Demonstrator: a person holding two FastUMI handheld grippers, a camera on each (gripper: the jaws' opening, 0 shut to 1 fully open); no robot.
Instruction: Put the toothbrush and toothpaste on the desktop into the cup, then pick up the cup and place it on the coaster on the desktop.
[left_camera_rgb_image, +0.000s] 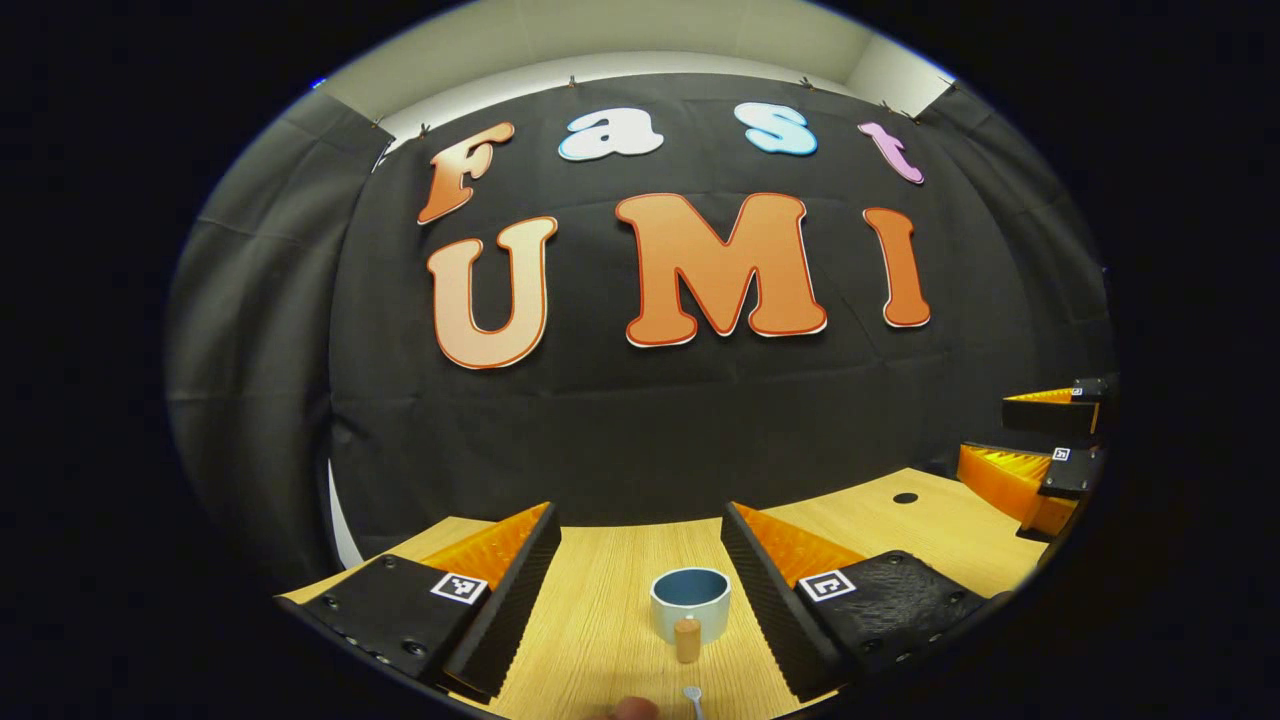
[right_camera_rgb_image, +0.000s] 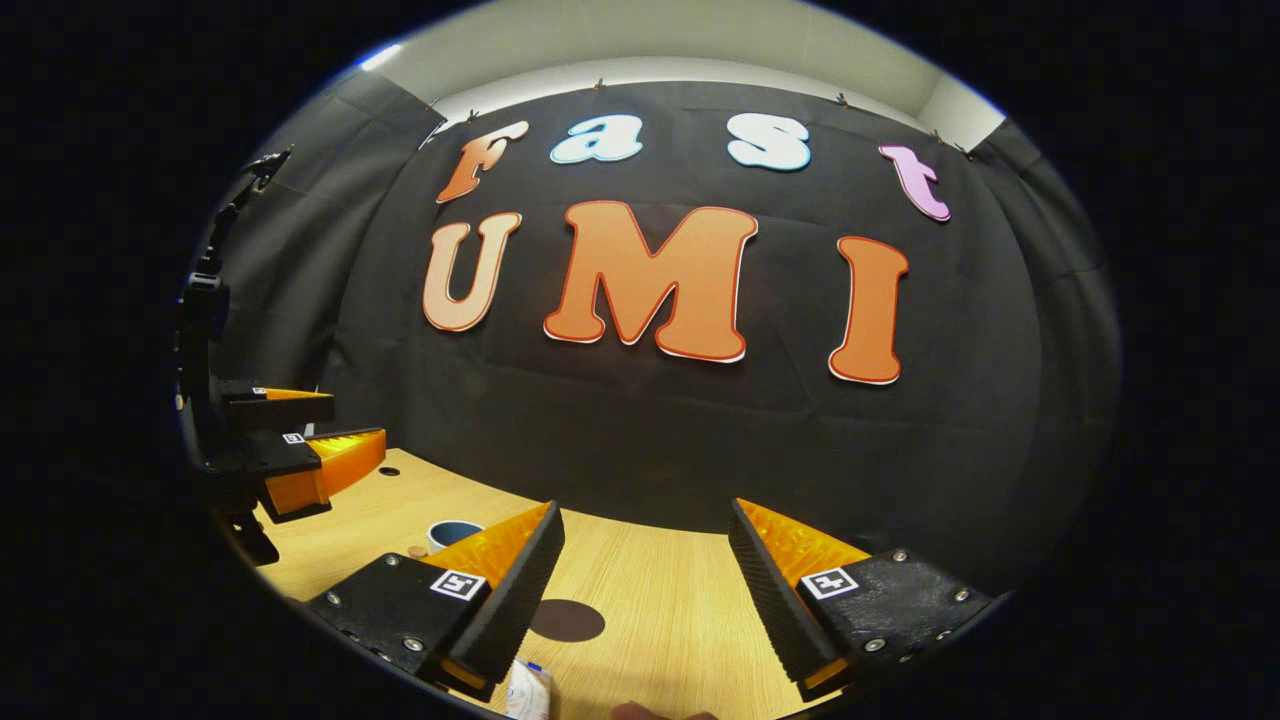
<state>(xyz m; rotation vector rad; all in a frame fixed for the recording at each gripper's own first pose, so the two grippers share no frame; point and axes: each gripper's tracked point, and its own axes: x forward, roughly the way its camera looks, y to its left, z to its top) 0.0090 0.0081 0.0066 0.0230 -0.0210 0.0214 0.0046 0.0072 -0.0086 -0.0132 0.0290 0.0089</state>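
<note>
Two grippers hang above the wooden desktop (left_camera_rgb_image: 600, 600), both wide open and holding nothing. Between the left gripper (left_camera_rgb_image: 640, 590) fingers stands the cup (left_camera_rgb_image: 690, 600), upright, its mouth facing up and its brown handle at 6 o'clock. Just below the cup, the toothbrush (left_camera_rgb_image: 693, 697) head peeks in, its long way running toward 6 o'clock. The right gripper (right_camera_rgb_image: 645, 590) floats over the dark round coaster (right_camera_rgb_image: 567, 620). The toothpaste (right_camera_rgb_image: 528, 690) end shows at 7 o'clock.

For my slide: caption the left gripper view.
Open left gripper hovers over the desk, framing the cup.
</note>
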